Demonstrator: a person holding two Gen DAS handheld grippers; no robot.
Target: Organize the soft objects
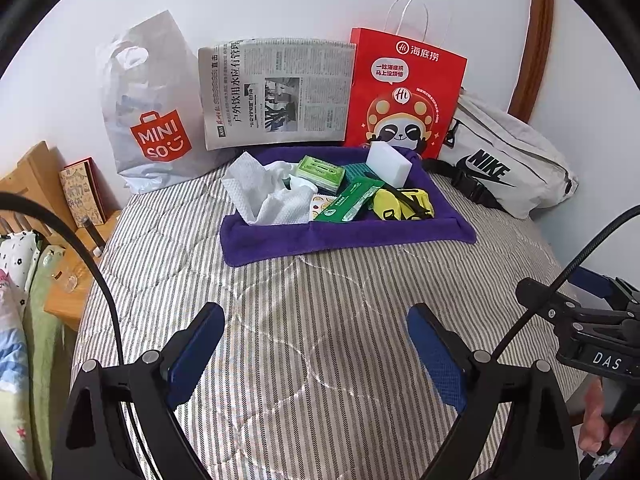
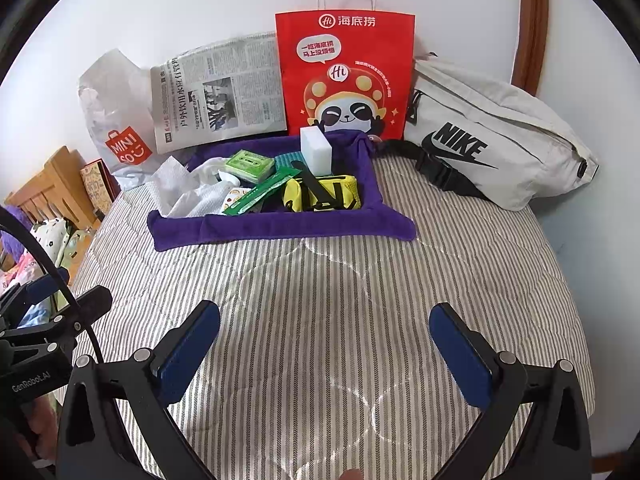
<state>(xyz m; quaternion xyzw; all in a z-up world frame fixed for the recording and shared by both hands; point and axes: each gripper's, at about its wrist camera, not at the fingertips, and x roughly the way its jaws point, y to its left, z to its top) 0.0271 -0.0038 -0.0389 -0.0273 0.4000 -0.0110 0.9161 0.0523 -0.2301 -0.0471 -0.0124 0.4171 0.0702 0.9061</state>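
Both grippers' jaws gape over the striped quilt (image 1: 280, 340), seemingly empty.

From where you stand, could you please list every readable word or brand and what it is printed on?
"MINISO": white plastic bag.
"海底捞" and "一吃海底捞 马上没烦恼": red paper bag.
"NIKE": grey waist bag.
"户外饮用水应有管理": newspaper headline; body text too small.
"DAS": right gripper.
"GenRobot.AI": left gripper.
Green packets' print: unreadable.
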